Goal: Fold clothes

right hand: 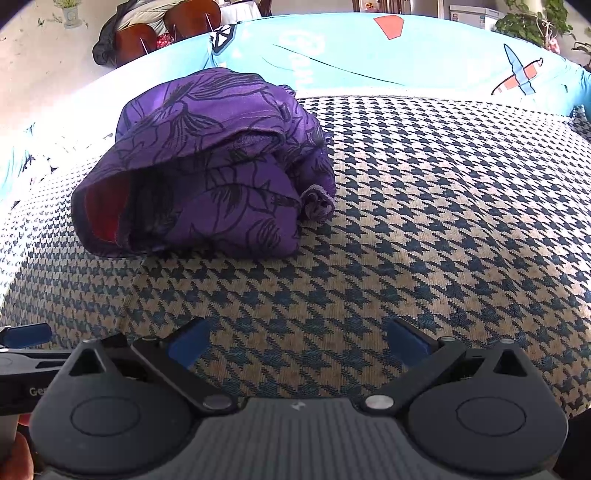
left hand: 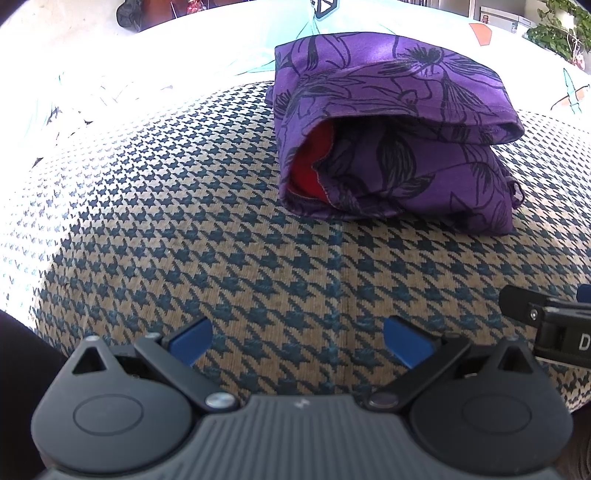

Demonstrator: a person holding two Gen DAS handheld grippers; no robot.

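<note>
A purple garment with a black flower print [left hand: 391,125] lies folded into a thick bundle on the houndstooth cloth [left hand: 221,240], with red lining showing at its open left end. In the right wrist view the same purple bundle [right hand: 207,166] sits far left of centre. My left gripper [left hand: 298,341] is open, well short of the bundle, with nothing between its blue pads. My right gripper [right hand: 298,345] is open too, over bare houndstooth cloth [right hand: 424,221]. Part of the right gripper [left hand: 554,325] shows at the right edge of the left wrist view.
A light blue printed sheet [right hand: 369,55] lies under the houndstooth cloth and stretches beyond it. Wooden chairs with a dark jacket [right hand: 147,33] stand at the far left. A potted plant [right hand: 535,22] stands at the far right.
</note>
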